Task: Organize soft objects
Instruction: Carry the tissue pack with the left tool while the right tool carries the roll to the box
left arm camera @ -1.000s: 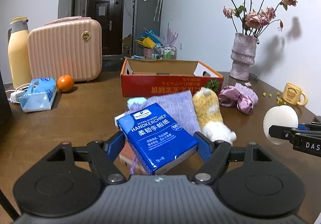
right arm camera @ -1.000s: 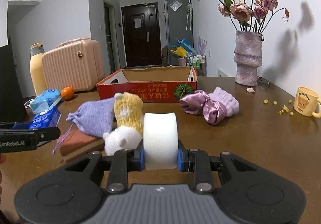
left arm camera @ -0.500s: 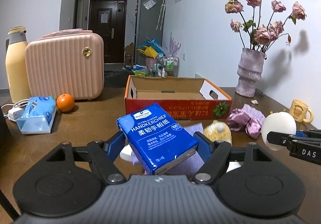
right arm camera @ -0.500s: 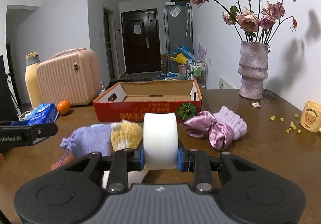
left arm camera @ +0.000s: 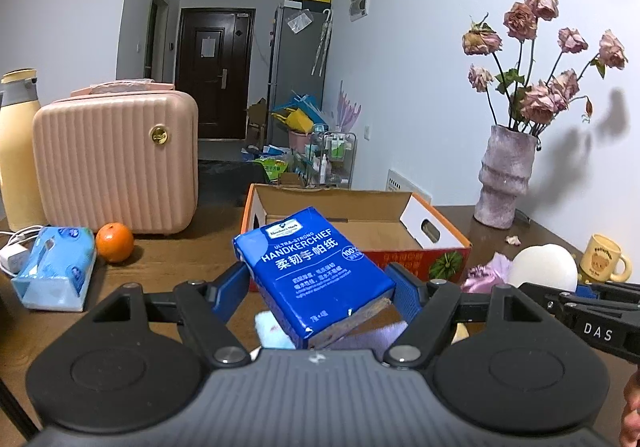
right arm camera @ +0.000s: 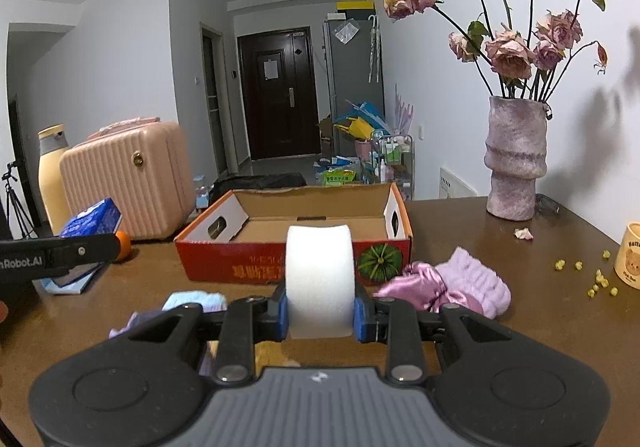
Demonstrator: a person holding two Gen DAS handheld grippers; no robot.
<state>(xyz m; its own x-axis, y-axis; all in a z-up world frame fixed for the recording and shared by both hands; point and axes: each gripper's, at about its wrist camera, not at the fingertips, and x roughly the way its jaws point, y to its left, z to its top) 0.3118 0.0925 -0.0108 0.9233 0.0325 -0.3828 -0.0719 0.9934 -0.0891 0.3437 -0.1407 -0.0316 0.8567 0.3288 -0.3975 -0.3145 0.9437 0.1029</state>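
1. Handkerchief pack (left arm camera: 316, 275), blue and tilted, sits clamped between the blue pads of the left gripper (left arm camera: 320, 287), held above the worktop (left arm camera: 172, 259) in front of the open cardboard box (left arm camera: 360, 231).
2. White foam piece (right arm camera: 320, 279) is pinched upright in the right gripper (right arm camera: 320, 313), its sides pressed by both pads, also raised in front of the box (right arm camera: 296, 243).
3. On the worktop below the right gripper lie a light blue cloth (right arm camera: 196, 301) and a lilac fabric item (right arm camera: 136, 321), partly hidden by the gripper body.
4. To the right, a pink satin scrunchie (right arm camera: 420, 287) touches a lilac plush band (right arm camera: 476, 279).
5. Farther left stand a pink suitcase (left arm camera: 116, 163) and a yellow bottle (left arm camera: 18, 151), with an orange (left arm camera: 114, 242) and a blue tissue pack (left arm camera: 56, 267) near them.
6. A vase of dried roses (right arm camera: 516, 159) stands at the far right edge, a bear mug (left arm camera: 606, 261) nearer.
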